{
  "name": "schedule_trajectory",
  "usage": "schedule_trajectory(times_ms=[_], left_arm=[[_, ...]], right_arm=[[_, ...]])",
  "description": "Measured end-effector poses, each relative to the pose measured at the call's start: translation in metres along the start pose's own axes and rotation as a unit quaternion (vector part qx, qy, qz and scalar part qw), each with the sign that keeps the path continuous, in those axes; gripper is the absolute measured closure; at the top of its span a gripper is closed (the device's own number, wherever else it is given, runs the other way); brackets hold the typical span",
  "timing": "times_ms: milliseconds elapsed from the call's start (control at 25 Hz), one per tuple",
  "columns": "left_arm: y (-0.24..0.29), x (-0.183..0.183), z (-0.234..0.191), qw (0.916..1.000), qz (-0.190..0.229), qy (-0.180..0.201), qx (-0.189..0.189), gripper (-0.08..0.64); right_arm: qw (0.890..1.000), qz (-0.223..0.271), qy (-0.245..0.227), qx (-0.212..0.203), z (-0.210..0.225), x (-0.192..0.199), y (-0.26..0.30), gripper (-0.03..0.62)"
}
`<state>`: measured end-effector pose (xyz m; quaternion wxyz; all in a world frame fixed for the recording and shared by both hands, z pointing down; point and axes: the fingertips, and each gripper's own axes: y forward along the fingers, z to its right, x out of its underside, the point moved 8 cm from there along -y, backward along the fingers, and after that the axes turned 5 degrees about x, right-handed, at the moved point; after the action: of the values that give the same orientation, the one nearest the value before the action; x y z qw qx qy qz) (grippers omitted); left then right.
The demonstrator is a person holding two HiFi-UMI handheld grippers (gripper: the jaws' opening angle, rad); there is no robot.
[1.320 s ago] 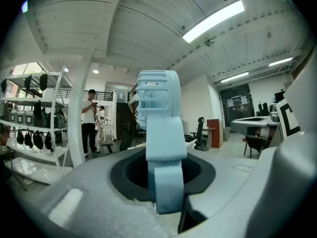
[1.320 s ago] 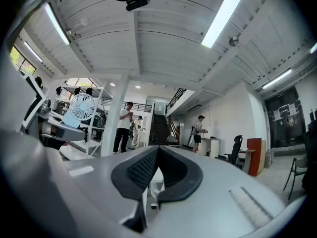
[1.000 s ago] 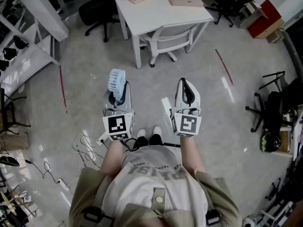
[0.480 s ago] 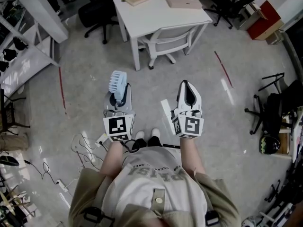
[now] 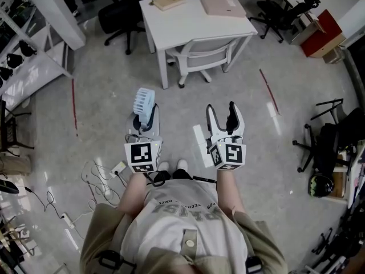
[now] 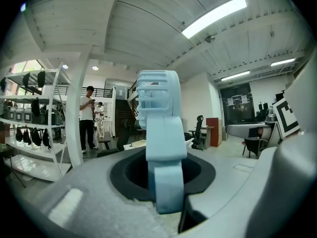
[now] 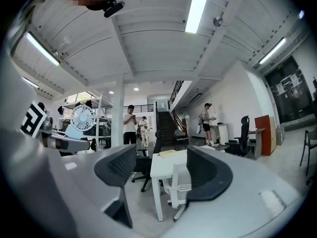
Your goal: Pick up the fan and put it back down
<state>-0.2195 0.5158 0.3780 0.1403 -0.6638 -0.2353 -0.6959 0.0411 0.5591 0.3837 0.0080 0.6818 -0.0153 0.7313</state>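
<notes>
Pinching light-blue handheld fan by handle in left gripper fingers, holding above floor, well short of white counter. Just opening right gripper fingers, spreading on nothing. Pick-up seeming done; setting down remaining.

Pale blue plastic handheld fan: we lose handle foot between left gripper jaws; tan flat book cover unreadable.

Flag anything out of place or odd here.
Loose white cables sprawl across the floor to the left of the person, a possible trip hazard. Otherwise nothing stands out: the fan sits upright, clamped in the left gripper.
</notes>
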Motion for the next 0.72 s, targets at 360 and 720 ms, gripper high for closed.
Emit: schedule_trajectory(times_ms=[360, 720], left_arm=[[0.021, 0.006, 0.024, 0.9996, -0.017, 0.010, -0.020, 0.454], [0.033, 0.009, 0.023, 0.9991, -0.025, 0.006, -0.033, 0.454]], right_arm=[[1.000, -0.012, -0.003, -0.018, 0.041, 0.006, 0.012, 0.298], [0.999, -0.022, 0.005, -0.024, 0.054, 0.013, 0.034, 0.298]])
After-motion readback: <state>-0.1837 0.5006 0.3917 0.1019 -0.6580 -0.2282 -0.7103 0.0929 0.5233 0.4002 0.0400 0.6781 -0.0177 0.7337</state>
